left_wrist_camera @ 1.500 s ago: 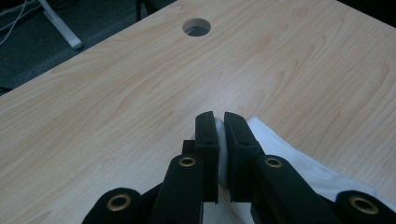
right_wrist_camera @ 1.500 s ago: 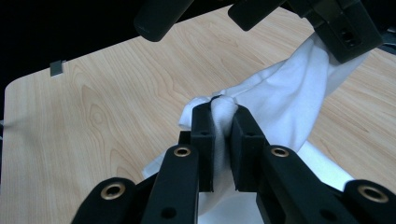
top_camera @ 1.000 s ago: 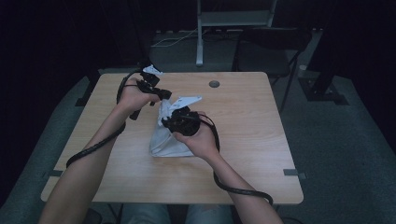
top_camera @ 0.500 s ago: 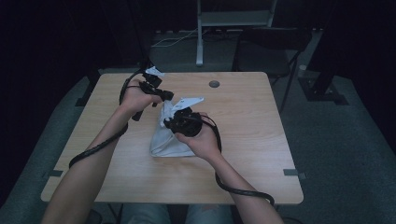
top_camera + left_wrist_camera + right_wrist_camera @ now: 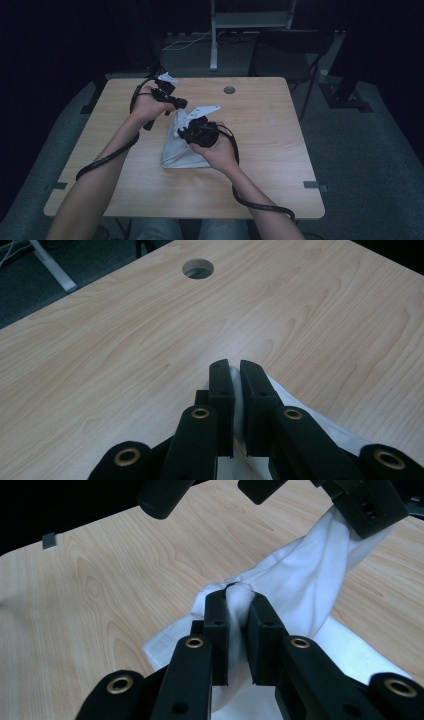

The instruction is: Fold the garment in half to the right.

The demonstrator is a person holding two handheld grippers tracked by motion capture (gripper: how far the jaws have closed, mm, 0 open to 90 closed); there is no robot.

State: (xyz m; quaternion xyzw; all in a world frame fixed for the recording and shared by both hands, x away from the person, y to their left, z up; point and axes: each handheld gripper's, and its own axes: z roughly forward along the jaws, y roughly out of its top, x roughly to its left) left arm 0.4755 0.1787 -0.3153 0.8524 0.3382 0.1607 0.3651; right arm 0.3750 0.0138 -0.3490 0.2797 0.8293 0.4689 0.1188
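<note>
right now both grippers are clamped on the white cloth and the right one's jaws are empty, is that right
Not quite: the right gripper is not empty. The right gripper view shows its jaws pinching a fold of the white cloth. The left gripper is also clamped on it.

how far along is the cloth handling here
Done: both tongs have gripped the white cloth. The left tongs pinch a thin edge; the right tongs clamp a bunched fold. In hand: the cloth is lifted between them, its lower part on the table. Left: probably folding or spreading it; nothing lies neatly yet.
</note>
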